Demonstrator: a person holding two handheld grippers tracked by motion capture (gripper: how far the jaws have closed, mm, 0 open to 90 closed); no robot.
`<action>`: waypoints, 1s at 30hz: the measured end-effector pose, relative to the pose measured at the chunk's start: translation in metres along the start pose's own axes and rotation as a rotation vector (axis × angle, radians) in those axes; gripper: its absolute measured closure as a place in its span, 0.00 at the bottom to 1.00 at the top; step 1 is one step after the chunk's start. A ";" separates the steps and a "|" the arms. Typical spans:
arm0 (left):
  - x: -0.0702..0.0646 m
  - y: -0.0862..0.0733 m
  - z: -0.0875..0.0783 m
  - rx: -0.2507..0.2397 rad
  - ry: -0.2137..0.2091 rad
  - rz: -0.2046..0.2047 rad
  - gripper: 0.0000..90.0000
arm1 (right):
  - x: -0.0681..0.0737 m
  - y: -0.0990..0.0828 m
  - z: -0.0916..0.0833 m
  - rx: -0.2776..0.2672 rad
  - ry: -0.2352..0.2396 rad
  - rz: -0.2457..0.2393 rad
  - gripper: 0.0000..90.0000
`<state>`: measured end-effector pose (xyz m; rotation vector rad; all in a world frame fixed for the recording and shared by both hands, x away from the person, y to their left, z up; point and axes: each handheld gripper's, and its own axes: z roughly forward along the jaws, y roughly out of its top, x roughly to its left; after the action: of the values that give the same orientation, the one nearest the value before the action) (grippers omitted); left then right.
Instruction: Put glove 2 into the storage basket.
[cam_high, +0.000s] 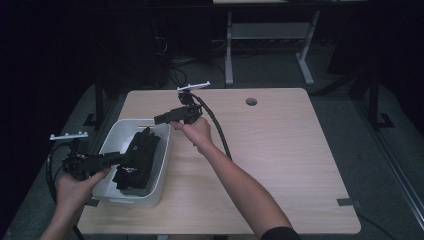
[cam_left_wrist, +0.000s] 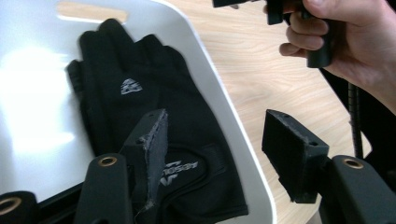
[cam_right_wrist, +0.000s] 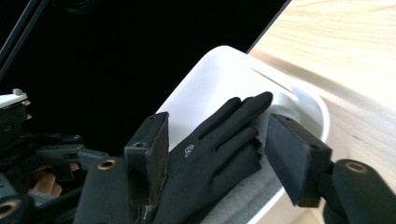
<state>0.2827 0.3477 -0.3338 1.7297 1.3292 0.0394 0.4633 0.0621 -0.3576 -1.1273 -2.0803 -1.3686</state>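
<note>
A white tub (cam_high: 162, 167) stands at the table's left edge with black gloves (cam_high: 137, 157) lying in it. My left gripper (cam_high: 125, 157) reaches in from the tub's left side. In the left gripper view its jaws (cam_left_wrist: 217, 126) stand open above a black glove (cam_left_wrist: 140, 93) with a small white logo, not touching it. My right gripper (cam_high: 159, 119) hovers over the tub's far end. In the right gripper view it (cam_right_wrist: 217, 123) is open, with the glove's fingers (cam_right_wrist: 219, 144) lying below in the tub (cam_right_wrist: 219, 70) and nothing pressed between the pads.
The wooden table (cam_high: 280, 150) has a round cable hole (cam_high: 251, 101) near its far edge. Something grey (cam_right_wrist: 252, 196) lies under the glove in the tub. Behind the table are dark floor, cables and a desk frame (cam_high: 229, 55).
</note>
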 end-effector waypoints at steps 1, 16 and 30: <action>0.000 0.000 0.000 0.000 0.000 0.000 0.42 | 0.000 0.000 0.000 0.000 0.000 0.000 0.43; -0.022 0.008 0.024 0.024 -0.037 0.024 0.31 | -0.011 -0.009 -0.038 -0.048 -0.011 0.019 0.40; -0.041 0.015 0.042 0.040 -0.054 0.054 0.28 | -0.019 -0.013 -0.071 -0.093 -0.018 0.037 0.37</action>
<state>0.2990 0.2901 -0.3282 1.7876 1.2518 -0.0036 0.4575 -0.0113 -0.3467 -1.2142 -2.0160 -1.4559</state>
